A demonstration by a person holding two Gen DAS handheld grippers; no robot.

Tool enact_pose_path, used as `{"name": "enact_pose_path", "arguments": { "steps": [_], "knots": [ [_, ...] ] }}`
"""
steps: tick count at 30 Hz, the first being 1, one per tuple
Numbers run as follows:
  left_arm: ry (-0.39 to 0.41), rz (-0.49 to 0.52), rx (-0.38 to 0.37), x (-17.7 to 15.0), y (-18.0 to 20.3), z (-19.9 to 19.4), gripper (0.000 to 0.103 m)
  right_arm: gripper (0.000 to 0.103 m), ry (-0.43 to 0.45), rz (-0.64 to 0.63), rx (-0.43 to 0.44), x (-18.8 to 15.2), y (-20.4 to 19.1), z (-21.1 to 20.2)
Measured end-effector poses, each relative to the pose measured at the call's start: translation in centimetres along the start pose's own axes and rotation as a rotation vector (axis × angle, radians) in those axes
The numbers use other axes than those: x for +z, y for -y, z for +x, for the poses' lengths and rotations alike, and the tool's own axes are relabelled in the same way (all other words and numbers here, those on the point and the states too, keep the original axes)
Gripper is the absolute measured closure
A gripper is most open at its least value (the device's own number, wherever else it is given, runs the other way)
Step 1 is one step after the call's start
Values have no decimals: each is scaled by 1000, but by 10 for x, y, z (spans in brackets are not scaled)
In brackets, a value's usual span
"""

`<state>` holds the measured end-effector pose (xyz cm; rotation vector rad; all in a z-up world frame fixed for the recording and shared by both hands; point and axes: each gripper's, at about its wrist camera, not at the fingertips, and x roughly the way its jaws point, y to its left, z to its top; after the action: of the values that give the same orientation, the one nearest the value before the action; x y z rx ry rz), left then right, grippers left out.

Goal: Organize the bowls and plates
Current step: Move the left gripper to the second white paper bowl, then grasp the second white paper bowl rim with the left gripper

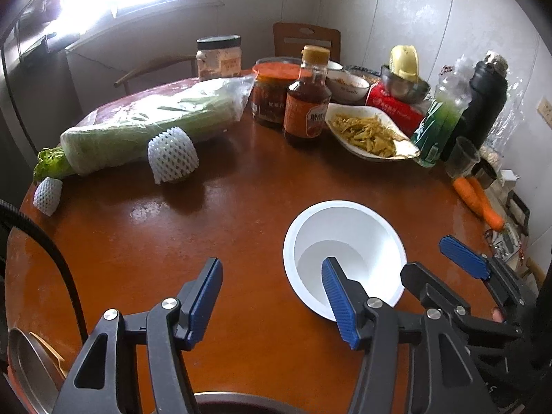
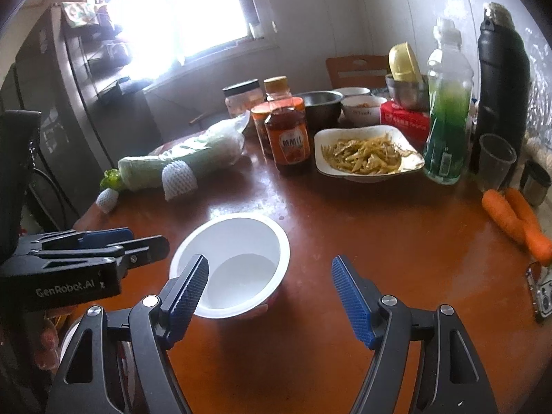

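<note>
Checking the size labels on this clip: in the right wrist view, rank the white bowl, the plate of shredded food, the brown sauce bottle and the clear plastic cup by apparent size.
1. white bowl, though nearness inflates it
2. plate of shredded food, close behind
3. brown sauce bottle
4. clear plastic cup

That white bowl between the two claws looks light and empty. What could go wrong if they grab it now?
The white bowl looks thin, so a hard squeeze might crush or flip it. The left gripper and right gripper are both open and close together at the bowl, so they could bump each other. A sideways shove might slide it across the table toward the sauce bottle or the dish of food.
</note>
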<state>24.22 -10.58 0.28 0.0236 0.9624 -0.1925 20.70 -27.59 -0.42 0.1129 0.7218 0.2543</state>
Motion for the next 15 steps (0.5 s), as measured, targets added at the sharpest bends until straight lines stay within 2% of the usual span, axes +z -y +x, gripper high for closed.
{"name": "enact_pose_path", "arguments": {
  "steps": [15],
  "knots": [
    [-69, 4, 15, 4, 4, 24, 43, 27, -71, -2, 4, -1, 7, 29]
  ]
}}
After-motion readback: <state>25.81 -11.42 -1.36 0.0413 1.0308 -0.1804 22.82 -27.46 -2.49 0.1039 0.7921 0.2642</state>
